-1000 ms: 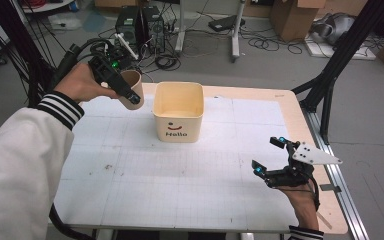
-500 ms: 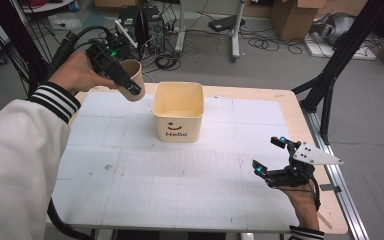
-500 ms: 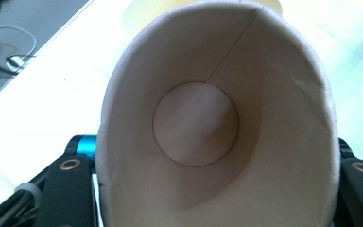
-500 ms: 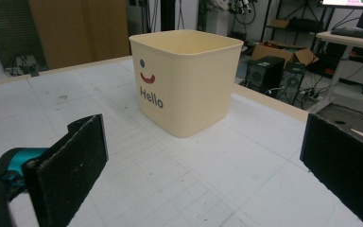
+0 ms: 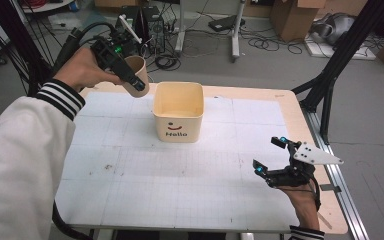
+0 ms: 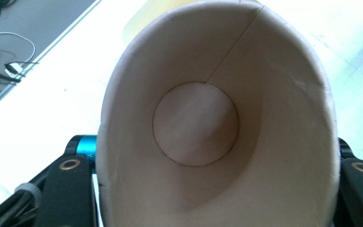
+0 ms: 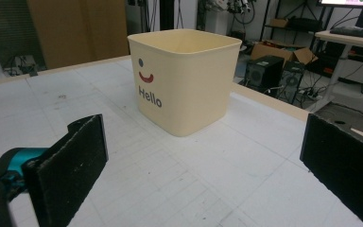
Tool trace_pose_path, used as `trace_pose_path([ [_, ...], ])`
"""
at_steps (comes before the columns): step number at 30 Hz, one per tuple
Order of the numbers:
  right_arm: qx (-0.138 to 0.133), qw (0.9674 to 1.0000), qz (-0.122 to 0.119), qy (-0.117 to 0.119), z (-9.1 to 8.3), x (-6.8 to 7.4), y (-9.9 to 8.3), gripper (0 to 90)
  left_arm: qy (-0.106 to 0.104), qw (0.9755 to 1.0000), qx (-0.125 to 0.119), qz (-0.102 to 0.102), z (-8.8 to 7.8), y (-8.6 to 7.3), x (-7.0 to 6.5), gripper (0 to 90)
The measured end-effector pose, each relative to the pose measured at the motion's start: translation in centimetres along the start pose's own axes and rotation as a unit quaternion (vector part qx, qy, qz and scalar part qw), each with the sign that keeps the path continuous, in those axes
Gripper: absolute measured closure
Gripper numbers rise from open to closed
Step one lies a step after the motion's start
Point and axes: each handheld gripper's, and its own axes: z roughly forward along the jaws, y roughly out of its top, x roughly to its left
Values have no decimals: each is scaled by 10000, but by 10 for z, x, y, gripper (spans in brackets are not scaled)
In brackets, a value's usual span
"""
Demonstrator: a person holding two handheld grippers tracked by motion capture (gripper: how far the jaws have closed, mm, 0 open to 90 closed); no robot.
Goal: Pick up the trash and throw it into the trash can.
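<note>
My left gripper is shut on a brown paper cup, held in the air just left of the cream tub at the table's far middle. In the left gripper view the cup faces the camera with its mouth open and its inside empty, squeezed oval between the two jaws. The tub has a smiley and "Hello" printed on its front. My right gripper hovers low near the table's front right, open, jaws wide apart with nothing between them, pointing toward the tub.
The white gridded table top has a wooden border. Black frame legs stand to the right. Cables, boxes and equipment lie on the floor beyond the far edge.
My left gripper has lifted the paper cup up and slightly right, toward the tub's left rim. The right gripper has stayed in place.
</note>
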Motion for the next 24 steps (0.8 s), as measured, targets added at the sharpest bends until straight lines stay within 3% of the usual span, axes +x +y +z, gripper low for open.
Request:
trace_pose_path([
  [8,3,10000,-13,-2,0,0,0,3,-12,10000,-33,25,3,17,-2,341],
  [24,-25,10000,-3,-13,-1,-1,0,3,-192,9997,-91,151,28,56,-10,340],
])
